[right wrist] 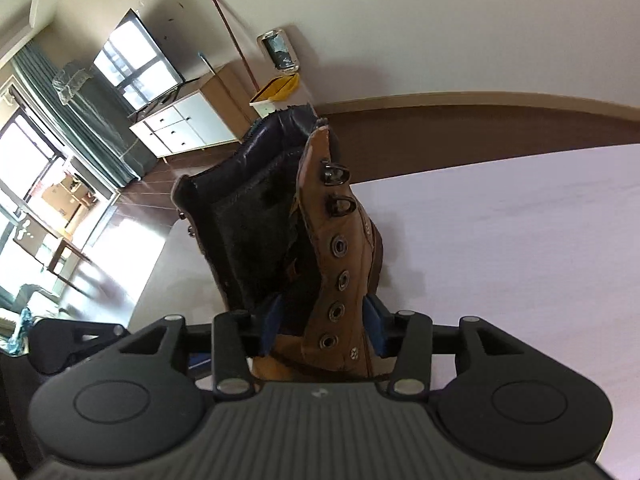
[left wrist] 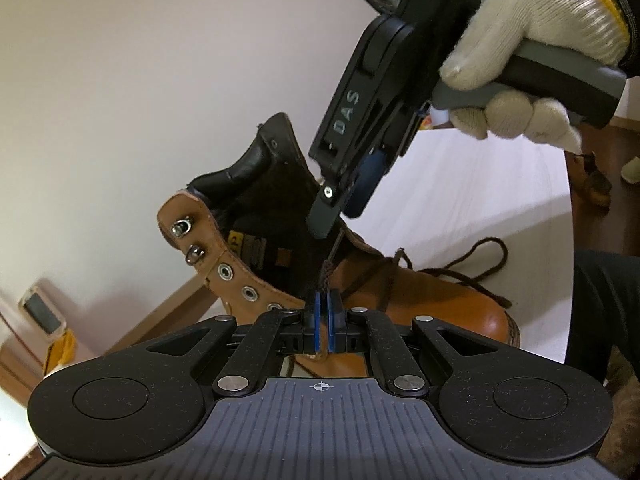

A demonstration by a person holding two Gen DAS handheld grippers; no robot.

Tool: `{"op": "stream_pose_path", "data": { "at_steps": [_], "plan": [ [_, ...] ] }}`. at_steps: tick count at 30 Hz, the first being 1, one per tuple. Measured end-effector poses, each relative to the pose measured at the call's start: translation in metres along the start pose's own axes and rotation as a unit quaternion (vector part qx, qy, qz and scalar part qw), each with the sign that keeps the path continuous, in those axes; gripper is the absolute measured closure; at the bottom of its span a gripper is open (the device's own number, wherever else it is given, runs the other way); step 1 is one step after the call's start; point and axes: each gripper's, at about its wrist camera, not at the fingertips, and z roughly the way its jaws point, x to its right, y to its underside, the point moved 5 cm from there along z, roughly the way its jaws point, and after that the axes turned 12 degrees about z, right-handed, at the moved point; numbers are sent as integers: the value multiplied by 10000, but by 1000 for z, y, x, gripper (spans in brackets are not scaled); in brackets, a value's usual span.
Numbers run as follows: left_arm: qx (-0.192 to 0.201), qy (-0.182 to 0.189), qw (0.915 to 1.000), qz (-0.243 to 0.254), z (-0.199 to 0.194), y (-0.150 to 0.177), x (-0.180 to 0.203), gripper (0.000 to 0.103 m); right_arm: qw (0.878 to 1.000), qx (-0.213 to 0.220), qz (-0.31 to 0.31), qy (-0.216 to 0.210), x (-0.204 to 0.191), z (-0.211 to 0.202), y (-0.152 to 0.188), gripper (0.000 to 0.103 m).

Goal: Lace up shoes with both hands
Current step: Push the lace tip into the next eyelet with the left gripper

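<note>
A tan leather boot [left wrist: 460,312] stands on the white table [left wrist: 460,184], its tongue and black lining exposed. My left gripper [left wrist: 322,312] is shut on the dark brown lace [left wrist: 326,276], whose end sticks up between the blue pads just in front of the eyelet row. A gloved hand [left wrist: 540,40] holds my right gripper [left wrist: 340,218], which reaches down from above onto the boot's far side. In the right wrist view that gripper [right wrist: 324,320] is open, with its blue pads on either side of the eyelet flap [right wrist: 340,248] and a gap to each.
Loose lace [left wrist: 480,256] loops on the table behind the toe. The table edge curves close on the right, with a brown object [left wrist: 596,184] on the floor beyond it. A TV [right wrist: 140,64] and a white cabinet [right wrist: 180,128] stand far back.
</note>
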Motion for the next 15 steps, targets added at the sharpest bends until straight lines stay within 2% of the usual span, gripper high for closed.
{"op": "stream_pose_path", "data": {
  "at_steps": [3, 6, 15],
  "plan": [
    [-72, 54, 9999, 94, 3, -1, 2, 100, 9999, -104, -6, -29, 7, 5, 3, 72],
    [-139, 123, 9997, 181, 7, -4, 5, 100, 9997, -176, -88, -161, 11, 2, 5, 76],
    [-632, 322, 9963, 494, 25, -18, 8, 100, 9935, -336, -148, -1076, 35, -4, -5, 88]
  ]
}}
